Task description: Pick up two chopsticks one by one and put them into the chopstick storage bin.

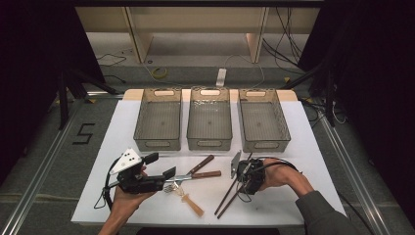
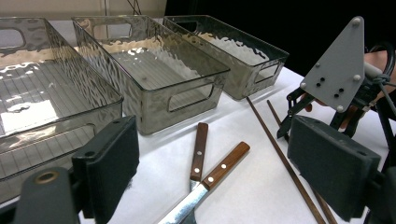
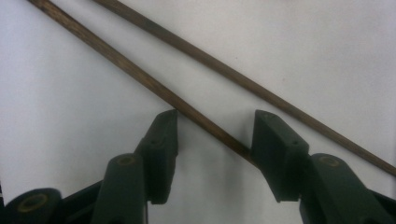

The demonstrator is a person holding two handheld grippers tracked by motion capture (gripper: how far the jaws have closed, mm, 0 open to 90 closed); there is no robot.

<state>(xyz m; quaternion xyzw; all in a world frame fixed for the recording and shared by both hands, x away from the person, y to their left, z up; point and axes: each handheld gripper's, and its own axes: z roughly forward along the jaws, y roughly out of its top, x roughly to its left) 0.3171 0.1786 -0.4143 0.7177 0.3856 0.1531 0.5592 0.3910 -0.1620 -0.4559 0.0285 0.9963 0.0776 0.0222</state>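
The right gripper (image 1: 243, 182) points down at the white table (image 1: 293, 147), directly in front of the rightmost of three clear bins (image 1: 263, 125) that stand in a row along the far side. In the right gripper view its two black jaws stand apart with one dark wooden chopstick (image 3: 154, 86) running at a slant between them; the stick passes just by the tip of one pad and slips behind the other, and the pads are not yet pressing on it. The second chopstick (image 3: 243, 84) lies beyond the jaws, outside the gap, crossing the same patch of table at a shallower slant. From the high view both chopsticks lie on the table on the person's side of the rightmost bin, angled from the gripper down toward the near edge. To the left of the chopsticks, in front of the middle bin (image 1: 209, 124), two wood-handled knives (image 2: 219, 170) lie with their handles spread and blades crossing, and a fork with a pale handle (image 1: 188, 198) lies nearer the person. The left gripper (image 1: 159, 169) is held over the table in front of the leftmost bin (image 1: 158, 125), its jaws wide apart with nothing between them, facing the knives.
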